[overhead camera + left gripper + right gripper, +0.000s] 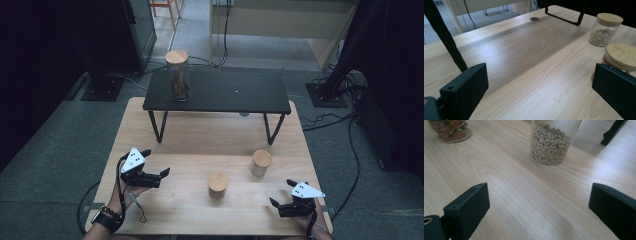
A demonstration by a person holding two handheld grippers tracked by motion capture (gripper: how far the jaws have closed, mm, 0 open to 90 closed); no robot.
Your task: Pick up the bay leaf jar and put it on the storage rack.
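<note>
Two short glass jars with wooden lids stand on the wooden table (190,135). One jar (260,163) holds pale grains (602,37) (551,145). The other jar (218,185) (621,55) holds orange and red pieces (450,131). A tall jar (177,75) with dark contents stands on the left end of the black shelf (225,92). My left gripper (156,162) (539,85) is open, left of the nearer jar, with nothing between its jaws. My right gripper (281,192) (539,205) is open too, near the front right corner, facing the grain jar.
The black shelf stands on thin legs (156,125) (574,18) (612,131) across the back of the table. A small round disc (534,19) lies under it. Bare wood stretches between the grippers and the shelf. Cables (330,120) run over the floor at the right.
</note>
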